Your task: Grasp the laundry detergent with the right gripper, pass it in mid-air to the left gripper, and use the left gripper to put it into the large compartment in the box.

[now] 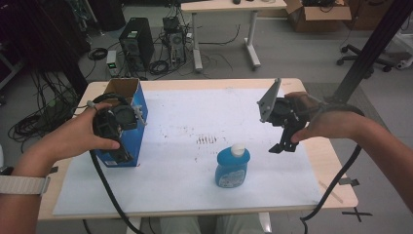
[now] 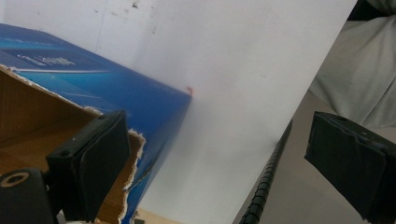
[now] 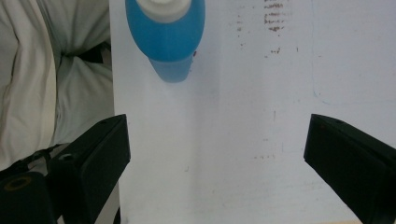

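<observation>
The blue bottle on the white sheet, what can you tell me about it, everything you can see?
The blue bottle looks like translucent plastic filled with blue liquid, topped by a white cap and carrying a label on its front whose print is too small to read. It stands upright on the white sheet, near the table's front edge and a little right of centre. Nothing touches it: the right tongs hang open, off to its right and apart from it.

Two black handheld grippers, bare forearms

The left gripper [image 1: 113,127] and right gripper [image 1: 284,142] were black, each trailing a ribbed cable; a beige strap (left wrist) [image 1: 23,185] was worn.
</observation>
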